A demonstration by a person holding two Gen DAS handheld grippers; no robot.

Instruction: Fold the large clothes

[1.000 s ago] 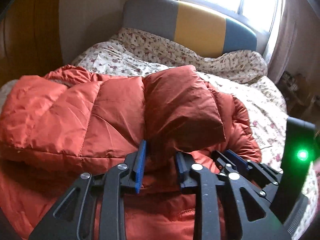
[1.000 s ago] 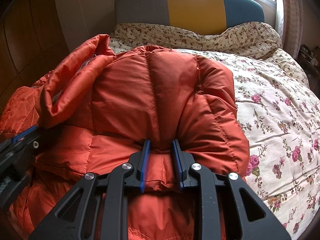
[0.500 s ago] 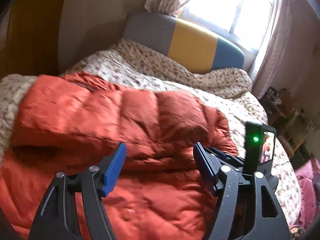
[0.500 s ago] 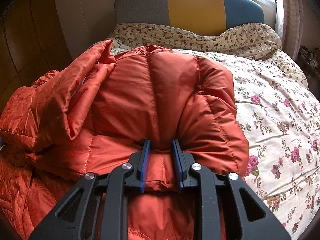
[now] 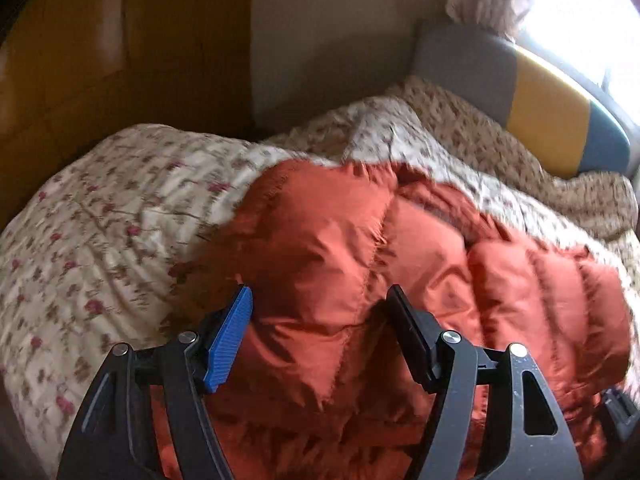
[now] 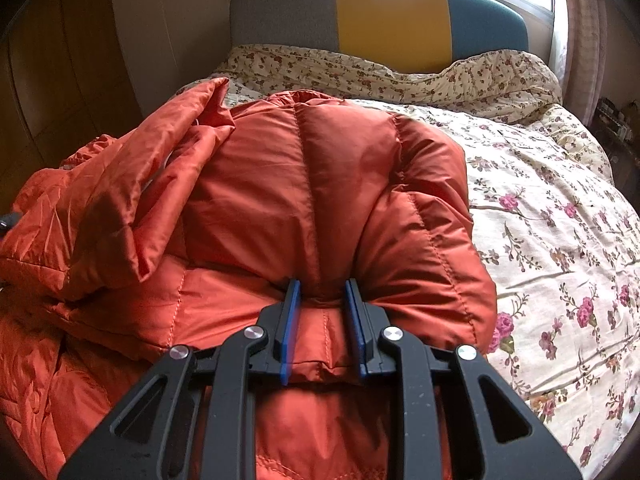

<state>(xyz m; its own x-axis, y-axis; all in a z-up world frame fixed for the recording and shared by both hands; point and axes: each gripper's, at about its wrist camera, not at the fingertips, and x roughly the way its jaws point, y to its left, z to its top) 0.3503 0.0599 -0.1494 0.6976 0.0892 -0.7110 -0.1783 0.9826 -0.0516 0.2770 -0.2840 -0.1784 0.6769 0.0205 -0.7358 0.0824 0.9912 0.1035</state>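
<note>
The right gripper (image 6: 323, 322) is pinching a thick roll of the orange down jacket (image 6: 304, 184) between nearly closed jaws, while the left gripper (image 5: 320, 332) is hovering over the same jacket with jaws spread wide, gripping nothing. The jacket is lying across the floral quilt (image 6: 560, 240) on the bed, its body doubled into a puffy bundle, though a loose flap at the left is sticking up unfolded, so tidying seemingly remains. No brand, label or writing is showing legibly anywhere.
</note>
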